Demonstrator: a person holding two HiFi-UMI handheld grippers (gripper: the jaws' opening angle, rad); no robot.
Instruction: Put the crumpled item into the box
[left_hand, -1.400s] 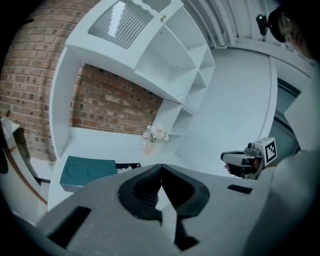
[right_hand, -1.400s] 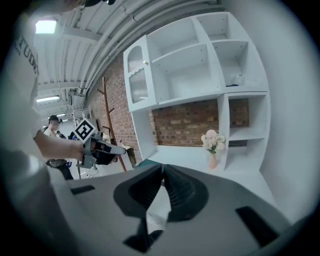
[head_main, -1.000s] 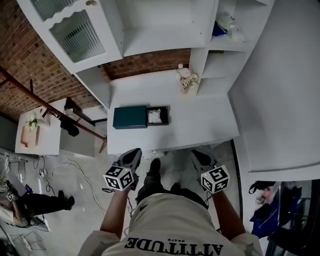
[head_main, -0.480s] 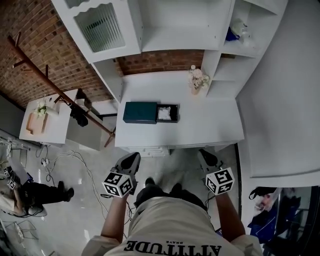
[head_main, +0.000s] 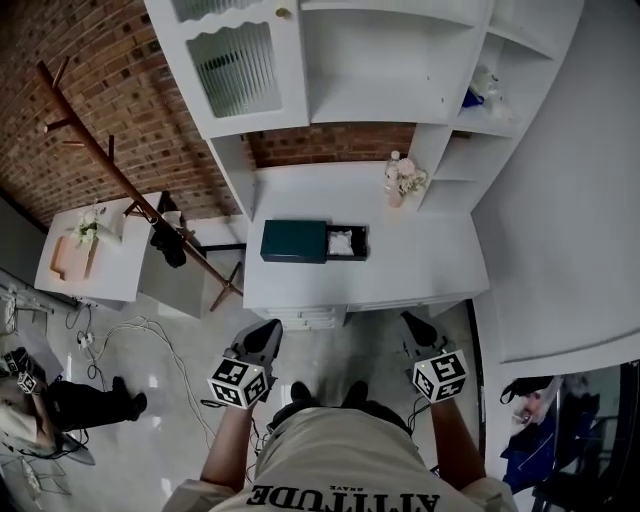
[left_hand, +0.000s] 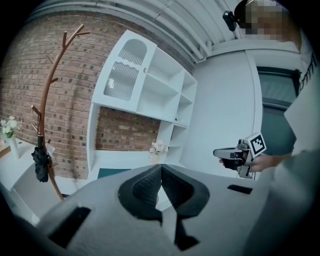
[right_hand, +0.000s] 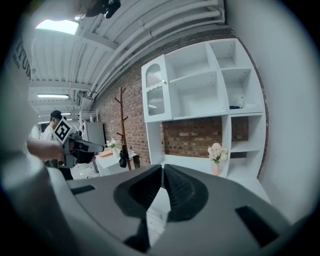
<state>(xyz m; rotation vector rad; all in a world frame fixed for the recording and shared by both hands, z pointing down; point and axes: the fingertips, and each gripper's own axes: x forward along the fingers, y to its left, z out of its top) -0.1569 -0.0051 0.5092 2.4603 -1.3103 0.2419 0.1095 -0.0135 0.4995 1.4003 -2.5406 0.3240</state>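
A dark teal box (head_main: 293, 241) lies on the white desk (head_main: 420, 260), its tray pulled out to the right. A white crumpled item (head_main: 342, 241) rests in that tray. Both grippers hang over the floor in front of the desk, well short of the box. My left gripper (head_main: 264, 335) is shut with nothing between its pads (left_hand: 150, 186). My right gripper (head_main: 417, 326) is also shut and empty, its pads (right_hand: 176, 187) meeting at the tip. In the left gripper view the box (left_hand: 112, 172) shows just above the jaws and the right gripper (left_hand: 235, 154) is held out at the right.
A white shelf unit (head_main: 380, 70) rises behind the desk, with a vase of flowers (head_main: 400, 182) at its foot. A wooden coat rack (head_main: 130, 190) and a small side table (head_main: 85, 255) stand to the left. Cables (head_main: 150, 340) lie on the floor. Another person (head_main: 60, 400) is at the lower left.
The desk and box have slid farther away and to the right in the head view, as the person stepped back. Both grippers stay low and shut.
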